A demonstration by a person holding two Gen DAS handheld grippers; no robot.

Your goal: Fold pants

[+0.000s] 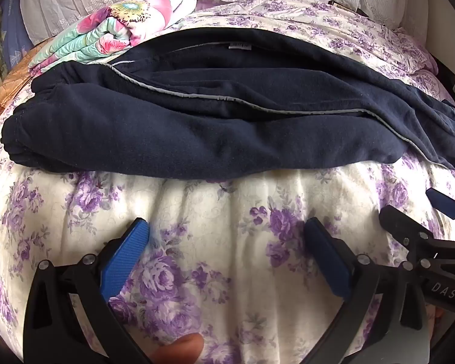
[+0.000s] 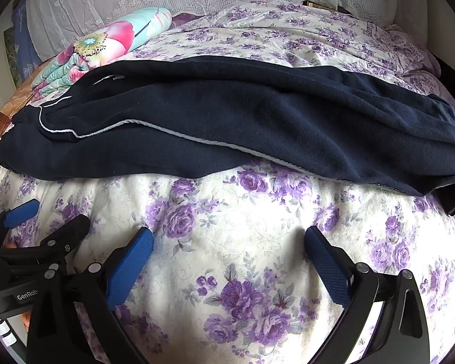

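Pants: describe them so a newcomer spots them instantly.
On the bed's purple-flowered bedspread, the pants lie lengthwise across the middle, beside a bright floral quilt. They are the only plain dark navy item, with thin pale piping.

The navy fleece pants [image 1: 197, 115] are lying lengthwise across the bed — legs stacked one over the other, pale grey piping running along the side seam.
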